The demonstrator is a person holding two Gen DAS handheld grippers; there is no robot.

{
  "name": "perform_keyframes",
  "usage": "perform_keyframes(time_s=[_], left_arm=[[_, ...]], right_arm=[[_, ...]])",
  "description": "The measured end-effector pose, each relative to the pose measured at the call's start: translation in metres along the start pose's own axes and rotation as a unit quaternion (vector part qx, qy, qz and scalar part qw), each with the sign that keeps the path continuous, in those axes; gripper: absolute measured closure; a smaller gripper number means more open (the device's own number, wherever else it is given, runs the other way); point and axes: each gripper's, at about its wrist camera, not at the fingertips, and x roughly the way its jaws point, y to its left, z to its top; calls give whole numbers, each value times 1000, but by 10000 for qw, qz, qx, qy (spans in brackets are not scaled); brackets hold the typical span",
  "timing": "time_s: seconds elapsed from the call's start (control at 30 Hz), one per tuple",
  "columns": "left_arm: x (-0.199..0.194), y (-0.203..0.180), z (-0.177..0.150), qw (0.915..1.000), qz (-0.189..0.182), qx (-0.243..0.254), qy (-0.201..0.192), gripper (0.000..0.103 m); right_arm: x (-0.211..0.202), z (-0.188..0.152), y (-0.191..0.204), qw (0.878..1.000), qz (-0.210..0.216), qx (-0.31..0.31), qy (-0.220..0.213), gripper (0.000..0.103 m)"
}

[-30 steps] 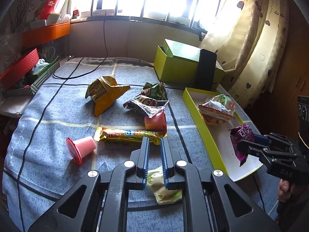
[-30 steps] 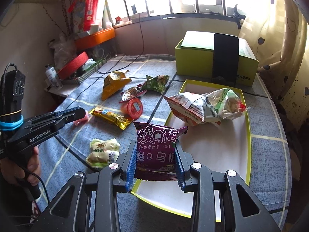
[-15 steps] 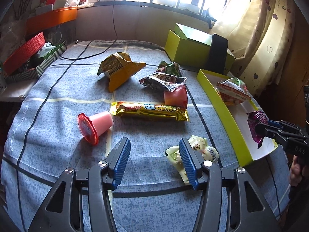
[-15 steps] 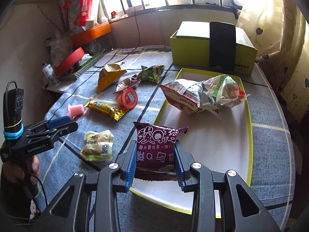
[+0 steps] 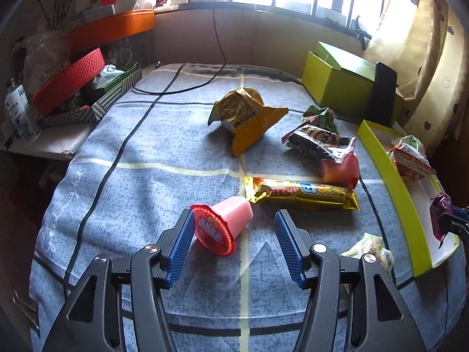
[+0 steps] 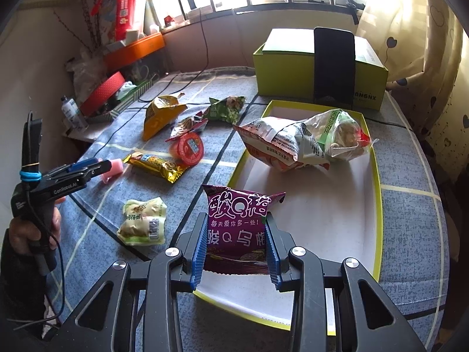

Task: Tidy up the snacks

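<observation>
Jaws, left: left gripper (image 5: 234, 236) has its blue ribbed jaws standing apart and opening, with the pink plastic jelly cup (image 5: 224, 223) lying on its side between them; the left pad is just beside the cup's red foil lid, and no pad presses on it.
Jaws, right: right gripper (image 6: 234, 252) has its jaws closed narrowly on the purple foil candy packet (image 6: 239, 228), held upright over the near edge of the yellow-rimmed white tray (image 6: 378, 205).
Cup, place: on the blue-grey checked cloth of the bench (image 5: 140, 193), its narrow base touching or almost touching the end of the gold foil snack bar (image 5: 302, 193).
Cup, handling: judged light and fairly stiff, with smooth tapered walls that could slip out toward the narrow end, and it may roll; the foil lid looks thin and easy to puncture.
Cup, where to hold: likely best across the body close behind the lid rim, where it is widest and the rim can act as a stop; squeeze gently.
Packet, handling: soft, light and crinkly; the present hold across its lower half looks sound.
Other loose snacks: pale green wrapped pouch (image 6: 143, 221) lies near the tray's outer wall; the yellow crumpled chip bag (image 5: 249, 117) lies farther back, both light and easily crushed.
Tray contents: large white-and-red crinkled bag (image 6: 296, 140) already lies inside.
</observation>
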Motion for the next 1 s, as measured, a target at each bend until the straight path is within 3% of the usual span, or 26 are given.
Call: perform_keyframes(time_s=[0.13, 0.4, 0.6, 0.67, 1.0], left_arm=[[13, -1, -4, 9994, -6, -274, 191, 45], [38, -5, 8, 9989, 120, -333, 312, 45], [43, -9, 10, 9990, 351, -157, 242, 45], [42, -10, 9, 9989, 404, -115, 207, 50], [13, -14, 6, 9997, 209, -67, -146, 50]], right_arm=[[4, 1, 0, 10000, -11, -5, 46, 70], [5, 2, -2, 10000, -59, 16, 70, 70], [5, 4, -5, 9999, -109, 40, 67, 70], [6, 4, -6, 9999, -116, 52, 76, 70], [2, 3, -11, 9998, -145, 119, 11, 70]])
